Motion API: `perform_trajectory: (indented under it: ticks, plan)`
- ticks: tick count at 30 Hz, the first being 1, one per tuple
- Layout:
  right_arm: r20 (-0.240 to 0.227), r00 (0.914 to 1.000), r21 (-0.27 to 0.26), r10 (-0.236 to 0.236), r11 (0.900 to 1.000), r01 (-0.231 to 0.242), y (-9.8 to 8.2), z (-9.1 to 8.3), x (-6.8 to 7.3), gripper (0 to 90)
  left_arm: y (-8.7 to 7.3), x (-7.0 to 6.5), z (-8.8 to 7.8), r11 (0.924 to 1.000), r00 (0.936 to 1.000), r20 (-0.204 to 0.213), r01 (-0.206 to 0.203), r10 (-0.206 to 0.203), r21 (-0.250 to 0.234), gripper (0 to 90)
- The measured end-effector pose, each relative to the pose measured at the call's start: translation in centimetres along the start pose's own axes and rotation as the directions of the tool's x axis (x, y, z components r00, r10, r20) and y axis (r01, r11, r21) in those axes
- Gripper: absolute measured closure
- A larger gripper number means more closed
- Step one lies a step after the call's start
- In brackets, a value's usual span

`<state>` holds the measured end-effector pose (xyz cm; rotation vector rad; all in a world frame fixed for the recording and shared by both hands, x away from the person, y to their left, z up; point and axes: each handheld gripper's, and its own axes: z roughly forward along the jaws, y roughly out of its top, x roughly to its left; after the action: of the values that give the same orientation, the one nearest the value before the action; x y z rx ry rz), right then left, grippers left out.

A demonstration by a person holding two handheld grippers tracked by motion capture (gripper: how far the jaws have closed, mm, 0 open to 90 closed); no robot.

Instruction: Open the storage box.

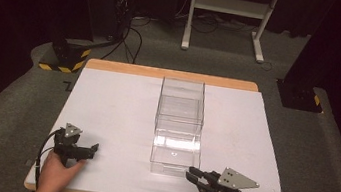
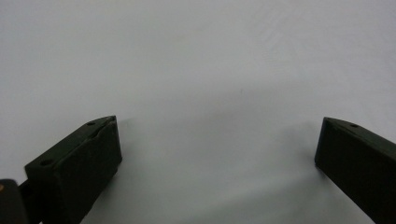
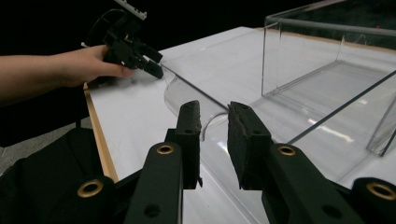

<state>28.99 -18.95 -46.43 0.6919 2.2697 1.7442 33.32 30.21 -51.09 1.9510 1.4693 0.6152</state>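
I see a clear plastic box (image 1: 179,122) in the middle of the desk (image 1: 110,113). It is long and see-through, and its near end has a low clear front lip (image 3: 187,95) that curves out toward me. Nothing is inside it that I can see.

My right claw (image 3: 214,123) is at that near end. Its two black jaws stand a little apart, one on each side of the thin clear lip, but they do not squeeze it yet. I think I am just about to grab the lip, so the pulling or lifting is not yet done.

My left claw (image 1: 92,149) rests low over the white desk top, well apart from the box. Its jaws are wide apart and hold nothing.

So the job looks like it is only starting. I can't find any words, labels or brand marks to read on the box or the desk.
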Motion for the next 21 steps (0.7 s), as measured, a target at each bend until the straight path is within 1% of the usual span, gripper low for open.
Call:
perform_trajectory:
  ticks: [5, 9, 11, 15, 18, 19, 21]
  plan:
    - [0.019, 0.9998, -0.044, -0.008, 0.999, 0.009, 0.8, -0.5, -0.2, 73.4, 0.0, 0.0, 0.0, 1.0, 1.0, -0.001, -0.004, 0.004, 0.0, 0.5]
    - [0.054, 0.9985, -0.077, -0.007, 0.997, 0.011, 1.3, -0.9, -0.7, 71.1, 0.0, 0.0, 0.0, 1.0, 1.0, -0.001, -0.004, 0.004, -0.001, 0.5]
    - [0.085, 0.9963, -0.085, -0.009, 0.996, 0.016, 1.4, -1.1, -1.0, 69.9, 0.0, 0.0, 0.0, 1.0, 1.0, -0.001, -0.005, 0.005, -0.001, 0.5]
    - [0.155, 0.9879, -0.094, -0.005, 0.995, 0.02, 1.4, -1.7, -1.8, 67.8, 0.0, 0.0, 0.0, 1.0, 1.0, -0.002, -0.006, 0.006, -0.002, 0.6]
    - [0.208, 0.978, -0.088, -0.012, 0.996, 0.031, 1.3, -2.1, -2.5, 66.8, 0.0, 0.0, 0.0, 1.0, 1.0, -0.002, -0.006, 0.006, -0.002, 0.6]
    - [0.228, 0.9734, -0.085, -0.016, 0.996, 0.036, 1.2, -2.2, -2.8, 66.6, 0.0, 0.0, 0.0, 1.0, 1.0, -0.003, -0.005, 0.005, -0.004, 0.6]
    - [0.258, 0.9661, -0.083, -0.005, 0.996, 0.027, 0.9, -2.6, -3.4, 66.1, 0.0, 0.0, 0.0, 1.0, 1.0, -0.003, -0.005, 0.005, -0.004, 0.6]
